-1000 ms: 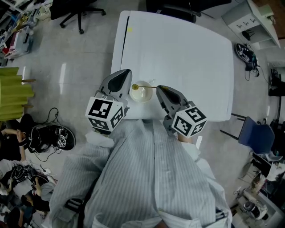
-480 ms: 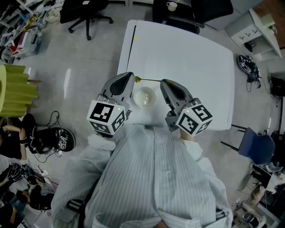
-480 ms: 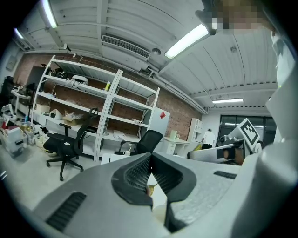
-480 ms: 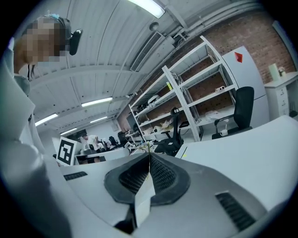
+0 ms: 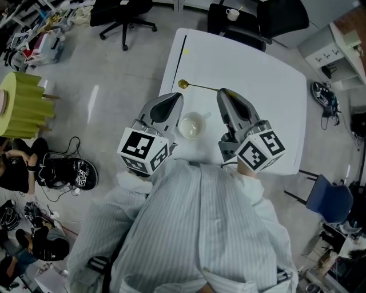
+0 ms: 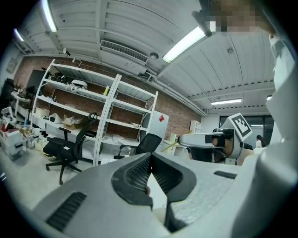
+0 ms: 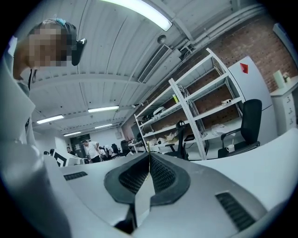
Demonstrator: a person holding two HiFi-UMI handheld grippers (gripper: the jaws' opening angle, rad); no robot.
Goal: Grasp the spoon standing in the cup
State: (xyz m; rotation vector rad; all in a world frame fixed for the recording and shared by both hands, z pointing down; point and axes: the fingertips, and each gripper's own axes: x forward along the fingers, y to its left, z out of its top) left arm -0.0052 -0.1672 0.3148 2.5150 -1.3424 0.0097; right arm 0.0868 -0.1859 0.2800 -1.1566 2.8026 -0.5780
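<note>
The gold spoon hangs level over the white table, its bowl pointing left. My right gripper is shut on the end of its handle. In the right gripper view the thin handle shows as a sliver between the closed pads of that gripper. The white cup stands on the table near its front edge, between the two grippers and nearer me than the spoon. My left gripper hovers just left of the cup, shut with nothing in it.
Black office chairs stand beyond the table, and a white mug sits on a dark desk behind it. A green stool and cables lie on the floor at left, a blue chair at right. Metal shelving lines the brick wall.
The spoon has come out of the cup: its bowl was at the cup's rim, now it is held farther out over the table. Both grippers moved forward a little.
</note>
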